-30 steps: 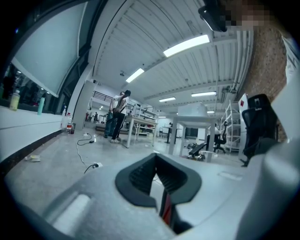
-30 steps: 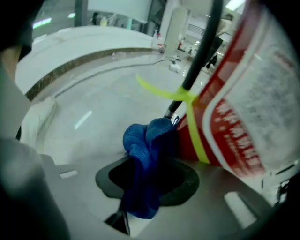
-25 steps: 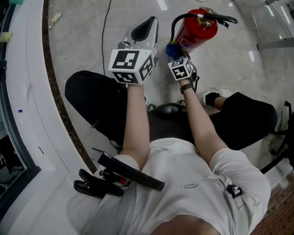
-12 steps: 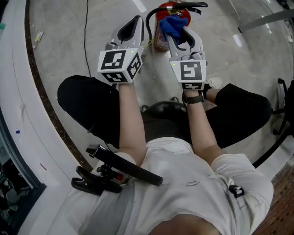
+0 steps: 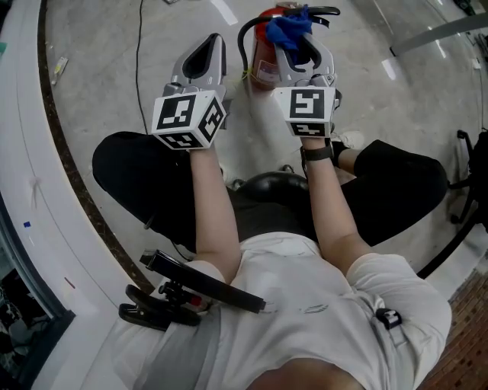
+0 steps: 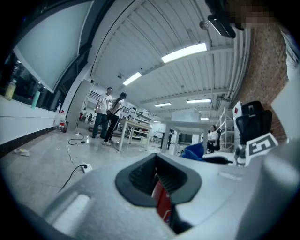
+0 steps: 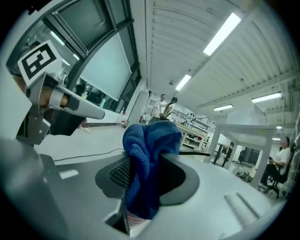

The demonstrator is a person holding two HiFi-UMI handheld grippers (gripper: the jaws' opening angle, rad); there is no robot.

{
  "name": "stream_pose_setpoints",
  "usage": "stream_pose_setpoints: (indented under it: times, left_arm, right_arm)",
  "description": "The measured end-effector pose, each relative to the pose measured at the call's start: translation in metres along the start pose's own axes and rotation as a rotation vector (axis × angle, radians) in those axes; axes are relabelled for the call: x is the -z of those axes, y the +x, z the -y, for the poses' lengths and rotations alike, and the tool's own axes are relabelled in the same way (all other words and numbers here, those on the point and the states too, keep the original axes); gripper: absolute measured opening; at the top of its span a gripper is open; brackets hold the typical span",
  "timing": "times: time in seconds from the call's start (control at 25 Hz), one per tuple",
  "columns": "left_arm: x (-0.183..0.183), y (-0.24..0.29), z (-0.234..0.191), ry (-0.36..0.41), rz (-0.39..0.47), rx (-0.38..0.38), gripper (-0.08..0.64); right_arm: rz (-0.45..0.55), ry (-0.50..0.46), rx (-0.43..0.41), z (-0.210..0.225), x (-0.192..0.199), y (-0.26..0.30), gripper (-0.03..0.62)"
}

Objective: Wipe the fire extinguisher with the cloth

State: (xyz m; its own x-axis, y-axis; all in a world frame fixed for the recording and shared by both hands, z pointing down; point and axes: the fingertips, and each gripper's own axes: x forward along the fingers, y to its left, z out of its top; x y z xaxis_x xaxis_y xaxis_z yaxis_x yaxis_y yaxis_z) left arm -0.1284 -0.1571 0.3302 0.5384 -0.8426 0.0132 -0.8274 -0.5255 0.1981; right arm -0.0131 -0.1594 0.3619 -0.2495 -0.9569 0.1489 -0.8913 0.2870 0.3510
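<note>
The red fire extinguisher (image 5: 263, 67) stands on the floor ahead of my knees, its black hose and handle (image 5: 320, 11) at the top. My right gripper (image 5: 302, 36) is shut on the blue cloth (image 5: 290, 27), which bunches out above the jaws against the extinguisher's head. In the right gripper view the cloth (image 7: 150, 154) hangs between the closed jaws of the right gripper (image 7: 147, 185). My left gripper (image 5: 212, 42) is to the left of the extinguisher, shut and holding nothing. Through a slit in the left gripper (image 6: 157, 176) a strip of the red extinguisher (image 6: 161, 204) shows.
A black cable (image 5: 139, 46) runs over the grey floor at the left. A white curved ledge (image 5: 30, 152) borders the left side. A black stool (image 5: 274, 183) sits between my legs and a chair frame (image 5: 469, 175) at the right. Two people (image 6: 110, 115) stand far off by tables.
The right gripper has carried the cloth from low beside the extinguisher's body up to its top. The left gripper has stayed shut beside it.
</note>
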Motion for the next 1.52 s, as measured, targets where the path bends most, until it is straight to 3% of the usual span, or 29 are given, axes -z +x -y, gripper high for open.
stream_pose_setpoints:
  times: [0.16, 0.28, 0.36, 0.48, 0.6, 0.72, 0.84, 0.92, 1.0, 1.12, 1.24, 1.36, 1.44, 1.52]
  left_arm:
    - [0.002, -0.004, -0.008, -0.005, 0.002, -0.019, -0.002]
    - [0.003, -0.006, -0.011, -0.011, 0.004, -0.028, -0.002]
    - [0.003, -0.007, -0.012, -0.011, 0.006, -0.032, -0.001]
    - [0.003, -0.012, -0.016, -0.012, 0.009, -0.044, -0.002]
    - [0.004, -0.019, -0.017, -0.008, 0.011, -0.049, -0.002]
    - [0.006, -0.027, -0.018, -0.001, 0.005, -0.056, -0.002]
    - [0.002, -0.034, -0.021, 0.003, 0.017, -0.066, -0.002]
    - [-0.004, -0.036, -0.025, -0.007, 0.037, -0.073, -0.002]
    - [-0.007, -0.035, -0.024, -0.015, 0.048, -0.073, -0.002]
    - [-0.009, -0.025, -0.014, -0.008, 0.046, -0.043, -0.001]
    - [-0.016, -0.019, -0.012, -0.003, 0.060, -0.048, -0.002]
    - [-0.022, -0.019, -0.015, 0.006, 0.073, -0.073, -0.002]
    - [-0.021, -0.020, -0.012, -0.002, 0.075, -0.068, -0.002]
    - [-0.018, -0.018, -0.005, -0.011, 0.078, -0.059, -0.002]
  right_arm:
    - [-0.078, -0.132, -0.098, -0.036, 0.020, 0.002, 0.132]
    - [-0.097, -0.282, -0.092, -0.063, 0.032, 0.003, 0.130]
    - [-0.164, -0.312, -0.154, -0.088, 0.060, 0.010, 0.129]
    - [-0.391, -0.294, -0.299, -0.136, 0.175, 0.028, 0.127]
    - [-0.573, -0.403, -0.420, -0.172, 0.292, 0.034, 0.126]
    - [-0.743, -0.443, -0.500, -0.188, 0.371, 0.032, 0.127]
    - [-0.861, -0.333, -0.517, -0.182, 0.414, 0.027, 0.129]
    - [-0.861, -0.259, -0.529, -0.180, 0.407, 0.027, 0.129]
    - [-0.815, -0.112, -0.527, -0.183, 0.374, 0.022, 0.129]
    - [-0.602, 0.123, -0.473, -0.175, 0.270, 0.008, 0.129]
    - [-0.260, 0.153, -0.375, -0.134, 0.134, -0.008, 0.129]
    - [0.001, 0.193, -0.243, -0.055, 0.030, -0.025, 0.133]
    - [0.075, 0.198, -0.167, 0.000, -0.008, -0.030, 0.135]
    - [0.062, 0.185, -0.155, 0.027, -0.015, -0.018, 0.133]
